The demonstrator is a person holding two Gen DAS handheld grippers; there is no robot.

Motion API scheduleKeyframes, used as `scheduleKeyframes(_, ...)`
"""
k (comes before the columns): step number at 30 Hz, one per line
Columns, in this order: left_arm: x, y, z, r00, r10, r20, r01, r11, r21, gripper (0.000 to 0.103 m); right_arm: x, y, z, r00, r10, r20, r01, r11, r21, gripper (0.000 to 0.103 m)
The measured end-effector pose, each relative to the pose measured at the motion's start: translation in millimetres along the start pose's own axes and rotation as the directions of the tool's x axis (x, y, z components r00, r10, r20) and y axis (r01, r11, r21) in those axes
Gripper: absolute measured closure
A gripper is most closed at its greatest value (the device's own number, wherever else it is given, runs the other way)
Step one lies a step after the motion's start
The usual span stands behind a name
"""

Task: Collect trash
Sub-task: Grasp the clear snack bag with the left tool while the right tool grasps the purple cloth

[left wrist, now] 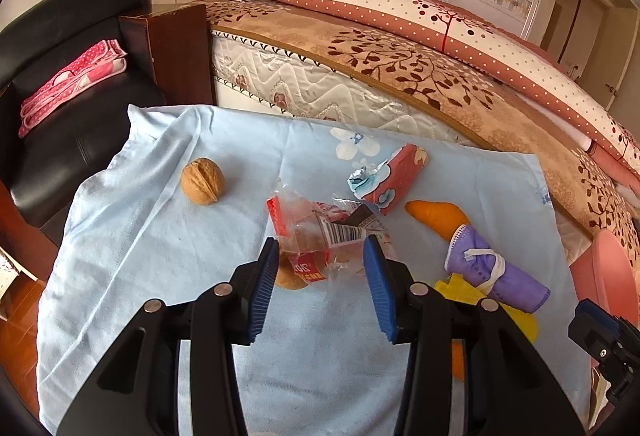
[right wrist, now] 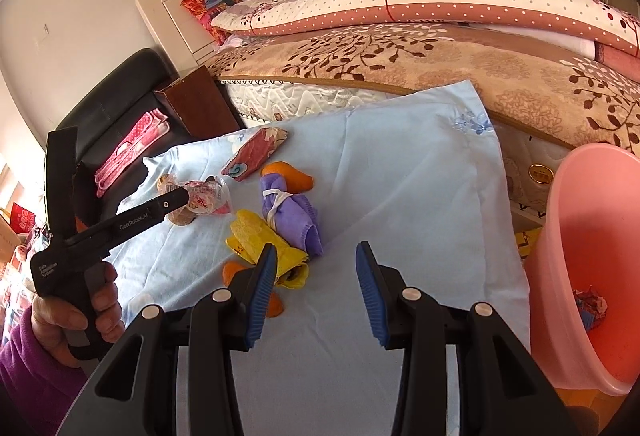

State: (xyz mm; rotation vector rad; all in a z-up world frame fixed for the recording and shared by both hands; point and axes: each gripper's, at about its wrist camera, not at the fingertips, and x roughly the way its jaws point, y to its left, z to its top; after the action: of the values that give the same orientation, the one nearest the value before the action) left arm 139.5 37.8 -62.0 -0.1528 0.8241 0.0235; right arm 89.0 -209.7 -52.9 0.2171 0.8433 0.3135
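- The left tool (left wrist: 320,256) tips down over the blue cloth (left wrist: 160,236) on the table. Its blue pads stand apart, one on each side of a crinkly clear wrapper (left wrist: 320,232), but I cannot tell if they press it.
- A hand (right wrist: 80,312) in a purple sleeve holds that tool from 8 o'clock.
- The right tool (right wrist: 316,264) tips down too, spread wide, with nothing in it.
- The pink bin (right wrist: 580,236) is at 3 o'clock.
- A walnut (left wrist: 203,180) sits at 10 o'clock.
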Motion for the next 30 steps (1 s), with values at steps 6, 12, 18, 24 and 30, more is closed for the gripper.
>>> scheduleKeyframes(6, -4, -1, -1, 1.000, -0.017, 0.025, 0.017, 1.000, 0.024, 0.095, 7, 8, 4, 1.000, 0.010, -0.001, -0.010, 1.000, -0.019, 0.063)
scheduleKeyframes(12, -17, -4, -1, 0.997, -0.048, 0.056, 0.045, 0.998, 0.044, 0.102, 15, 13, 7, 1.000, 0.008, -0.008, -0.008, 0.999, -0.034, 0.058)
scheduleKeyframes(18, -35, -11, -5, 0.993, -0.087, 0.078, 0.082, 0.994, 0.070, 0.102, 28, 14, 10, 1.000, 0.005, -0.028, -0.006, 0.999, -0.032, 0.058)
scheduleKeyframes(24, -50, -14, -10, 0.990, -0.118, 0.083, 0.112, 0.991, 0.070, 0.102, 43, 13, 10, 0.999, -0.023, -0.050, 0.021, 0.999, -0.029, 0.058)
scheduleKeyframes(30, -60, -18, -15, 0.987, -0.138, 0.078, 0.132, 0.988, 0.075, 0.102, 47, 8, 9, 0.998, -0.001, -0.070, 0.001, 1.000, -0.004, 0.090)
